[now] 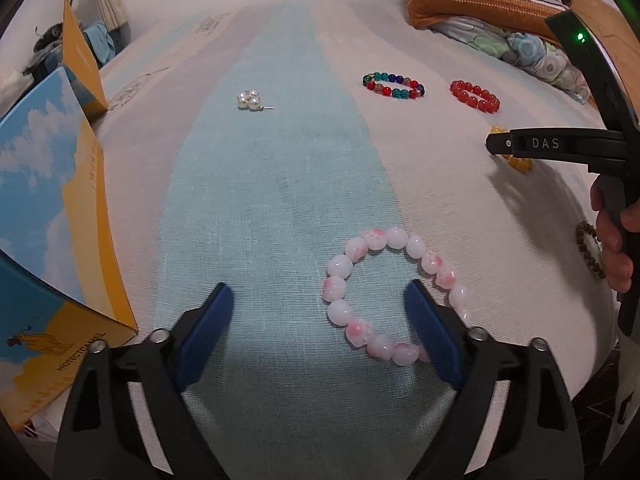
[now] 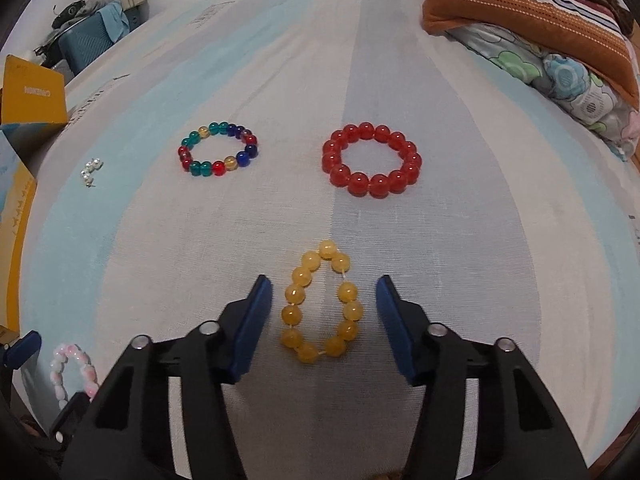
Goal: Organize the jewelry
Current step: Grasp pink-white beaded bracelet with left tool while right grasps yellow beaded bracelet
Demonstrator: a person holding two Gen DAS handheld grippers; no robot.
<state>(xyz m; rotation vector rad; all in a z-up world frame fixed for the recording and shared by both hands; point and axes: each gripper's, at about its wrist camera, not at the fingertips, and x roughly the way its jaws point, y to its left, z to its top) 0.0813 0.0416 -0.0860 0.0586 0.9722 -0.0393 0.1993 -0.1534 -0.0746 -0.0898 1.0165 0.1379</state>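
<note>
Both grippers poised on the striped bed — right gripper point(image 2: 324, 296) straddles the yellow bracelet point(image 2: 322, 304), left gripper point(image 1: 320, 308) half-astride the pink bracelet point(image 1: 394, 296) mid-bed; jaws apart, nothing gripped. Next, seemingly: squeeze, lift.

The right gripper point(image 1: 560, 144), at the right edge of the left wrist view, carries the white letters "DAS" on its black finger. The blue-and-yellow box point(image 1: 44, 208) at the lower left of that view bears "PROTECTCAMEL" beside a camel emblem. The yellow carton point(image 2: 32, 96) at the upper left of the right wrist view carries inverted white lettering, not legible.
</note>
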